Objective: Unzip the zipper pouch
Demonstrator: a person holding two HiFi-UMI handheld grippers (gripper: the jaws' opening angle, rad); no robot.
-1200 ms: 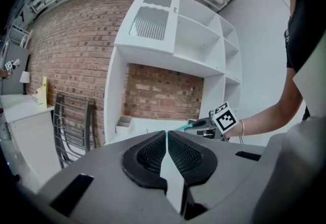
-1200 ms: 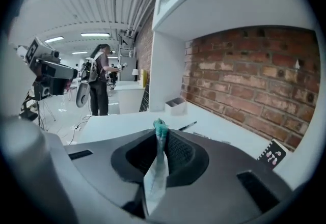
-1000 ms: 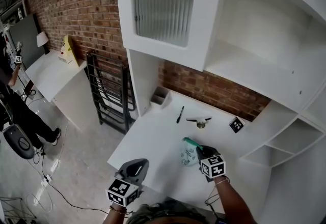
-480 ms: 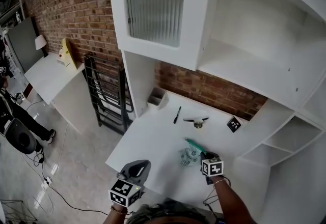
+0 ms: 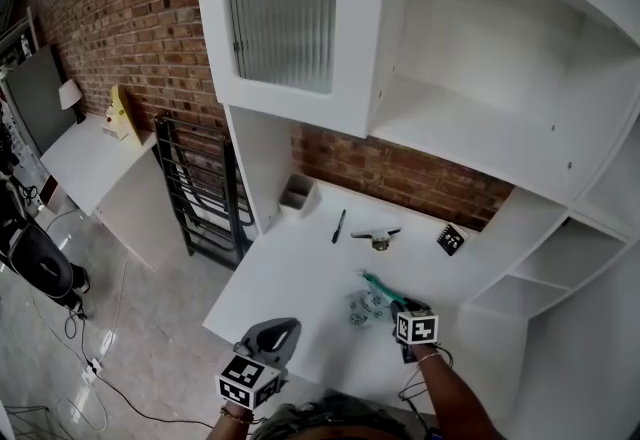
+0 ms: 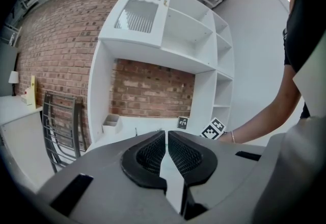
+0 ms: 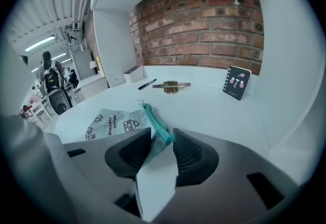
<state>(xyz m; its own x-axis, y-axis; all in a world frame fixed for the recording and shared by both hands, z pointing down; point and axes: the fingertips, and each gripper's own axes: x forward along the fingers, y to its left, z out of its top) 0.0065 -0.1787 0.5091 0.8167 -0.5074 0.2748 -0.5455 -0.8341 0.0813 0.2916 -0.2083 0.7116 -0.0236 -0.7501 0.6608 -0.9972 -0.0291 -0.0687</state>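
We saw the right gripper (image 7: 162, 140) with its jaws just opening, loose around the teal zipper end of the zipper pouch (image 7: 119, 122). The pouch lay flat on the white desk (image 5: 300, 263). The left gripper (image 6: 166, 142) had its jaws closed and empty, near the desk's front edge.

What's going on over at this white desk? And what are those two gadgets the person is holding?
A person holds a claw tool in each hand and is working on a small printed pouch lying on the white desk. The right claw is down at the pouch; its jaws have just been opening, and the end of the teal zipper sits between them, not pinched. The left claw is shut and empty, held back by the desk's near edge.
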